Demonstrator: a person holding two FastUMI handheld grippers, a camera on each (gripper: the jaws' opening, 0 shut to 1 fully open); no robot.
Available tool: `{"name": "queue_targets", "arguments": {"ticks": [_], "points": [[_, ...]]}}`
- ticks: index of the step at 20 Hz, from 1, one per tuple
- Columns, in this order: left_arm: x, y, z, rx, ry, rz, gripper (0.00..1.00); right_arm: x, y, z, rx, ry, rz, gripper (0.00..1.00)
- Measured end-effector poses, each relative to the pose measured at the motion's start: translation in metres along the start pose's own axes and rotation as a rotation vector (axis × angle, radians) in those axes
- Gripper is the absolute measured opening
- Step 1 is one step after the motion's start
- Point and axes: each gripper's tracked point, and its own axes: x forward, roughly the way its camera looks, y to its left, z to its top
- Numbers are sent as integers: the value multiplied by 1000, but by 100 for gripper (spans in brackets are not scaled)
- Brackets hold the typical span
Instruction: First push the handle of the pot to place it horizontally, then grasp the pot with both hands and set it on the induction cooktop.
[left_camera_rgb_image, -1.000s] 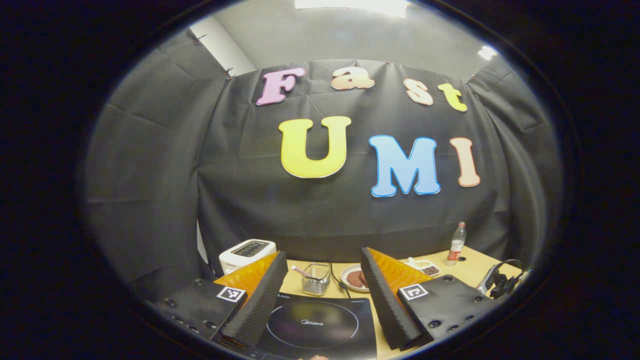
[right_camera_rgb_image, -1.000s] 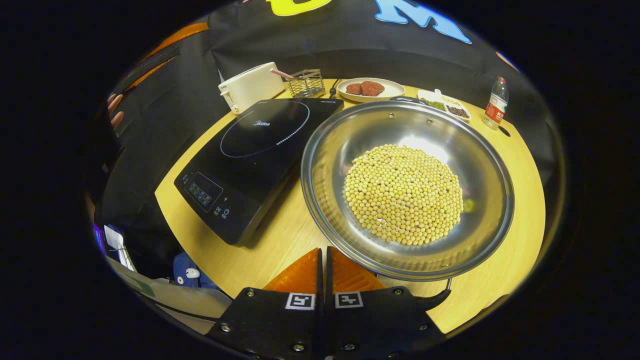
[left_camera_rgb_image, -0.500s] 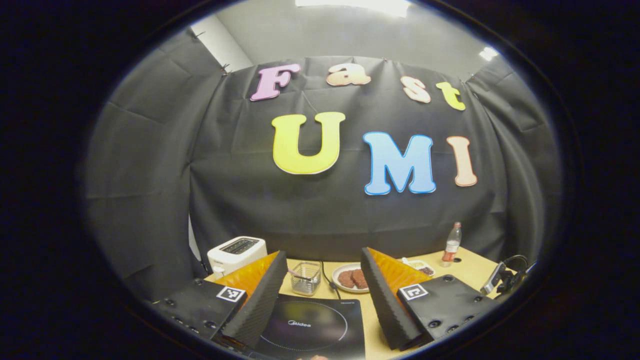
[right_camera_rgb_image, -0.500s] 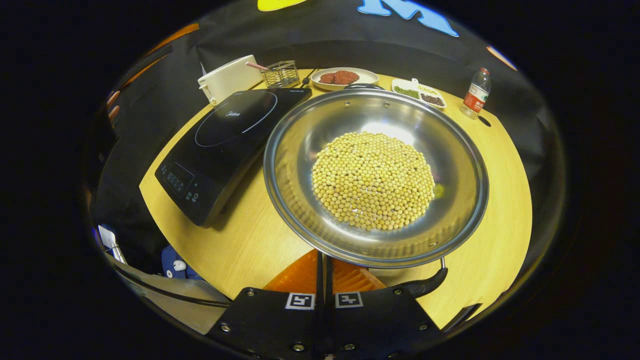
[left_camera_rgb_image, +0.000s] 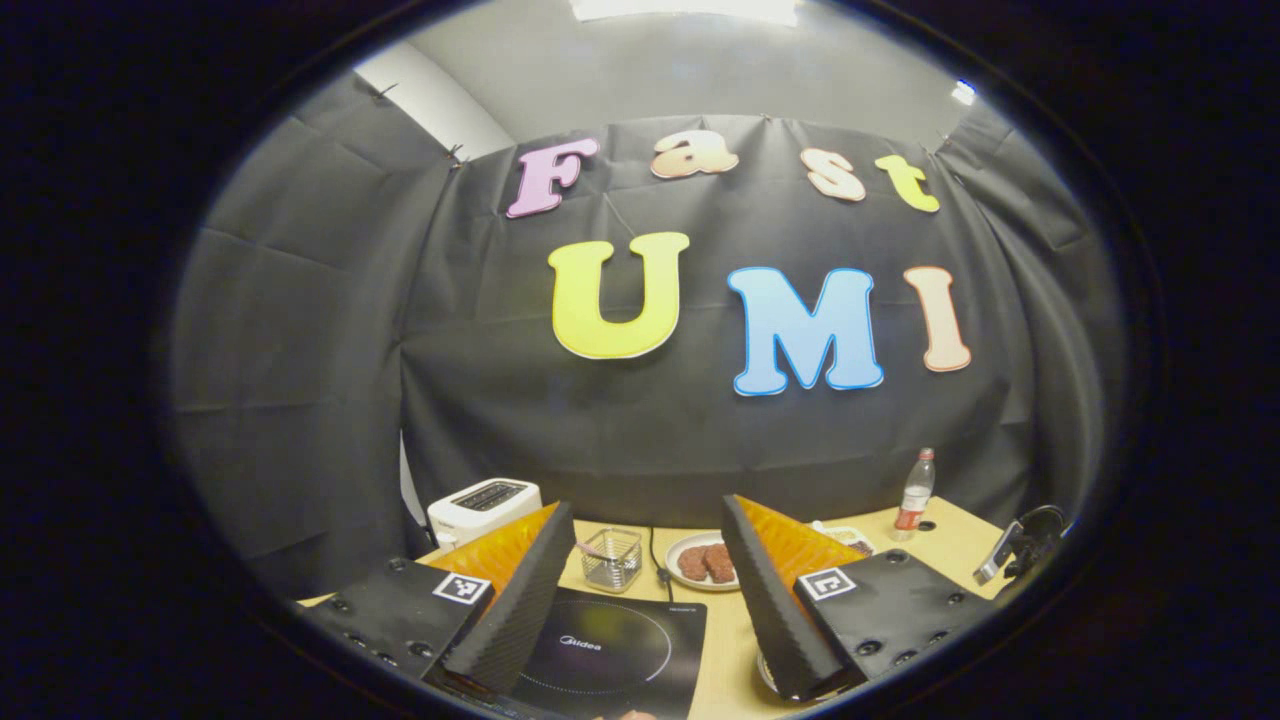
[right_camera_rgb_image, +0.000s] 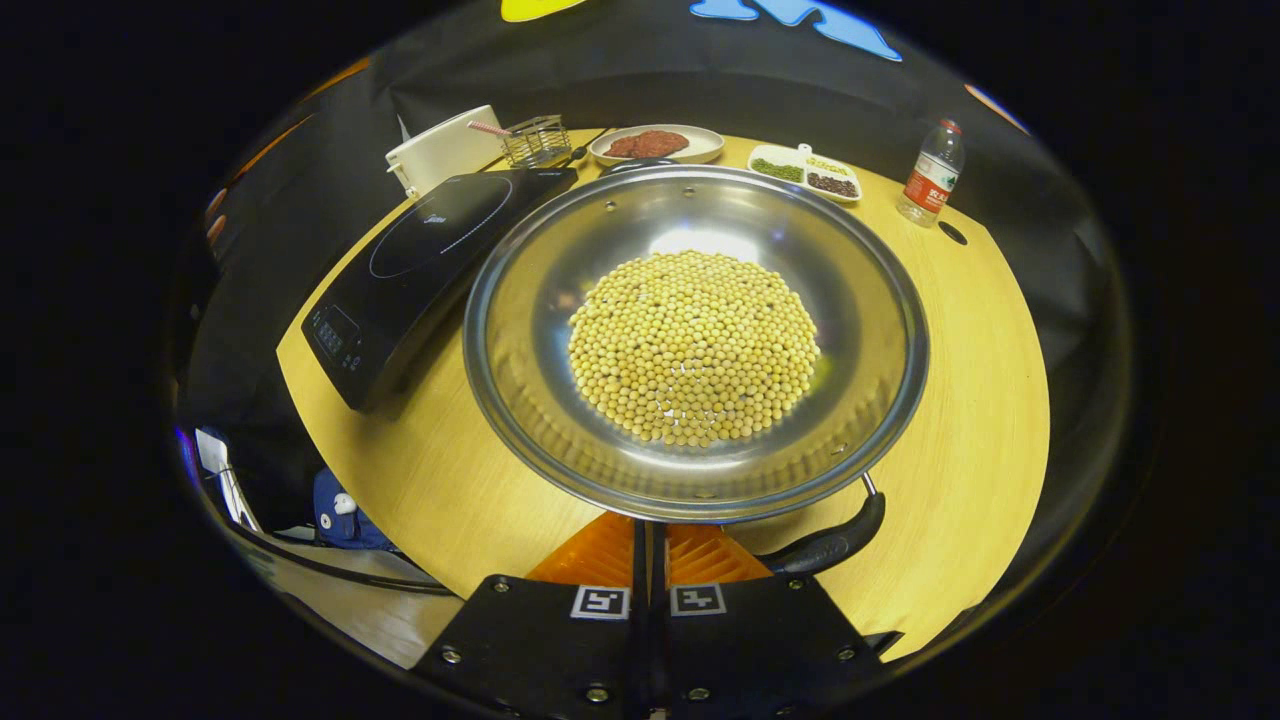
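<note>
Black cloth (left_camera_rgb_image: 300, 330) draped the booth on all sides, pinned along its top edge and creased in broad folds. Above it ran a pale grey ceiling (left_camera_rgb_image: 690, 70) with a bright light strip (left_camera_rgb_image: 685, 8) glowing overhead. A white wall strip (left_camera_rgb_image: 430, 100) peeked out at the upper left. Below sat a round light-wood table (right_camera_rgb_image: 980, 400), warmly lit.

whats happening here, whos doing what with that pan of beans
A person works with a hand-held gripper in each hand. The right hand-held gripper, fingers closed together, sits at the near rim of the steel pot full of soybeans, beside the pot's black handle. The pot rests on the wooden table, right of the induction cooktop, not yet on it. The left hand-held gripper is open, raised above the cooktop and holding nothing.
</note>
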Motion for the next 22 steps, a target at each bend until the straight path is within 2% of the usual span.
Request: {"name": "queue_targets", "arguments": {"ticks": [1, 2, 7, 8, 10, 18, 19, 22], "points": [[-1, -4, 1, 3, -2, 6, 99, 0, -7, 0, 1, 0, -5, 1], [-1, -8, 2, 5, -1, 9, 96, -1, -14, -1, 3, 0, -12, 1], [-5, -20, 4, 13, -1, 25, 96, 0, -42, -1, -9, -2, -51, 1], [-5, -21, 4, 16, -2, 27, 99, 1, -48, 0, -17, -3, -66, 1], [-6, -22, 5, 18, -3, 34, 96, 2, -61, 2, -41, -2, -102, 1], [-6, -15, 2, 30, 8, 59, 96, 12, -109, 23, -215, -37, -297, 1], [-6, -14, 2, 32, 8, 61, 99, 13, -112, 27, -225, -45, -311, 1], [-6, -9, -2, 37, 16, 68, 96, 15, -123, 40, -234, -76, -355, 1]]}}
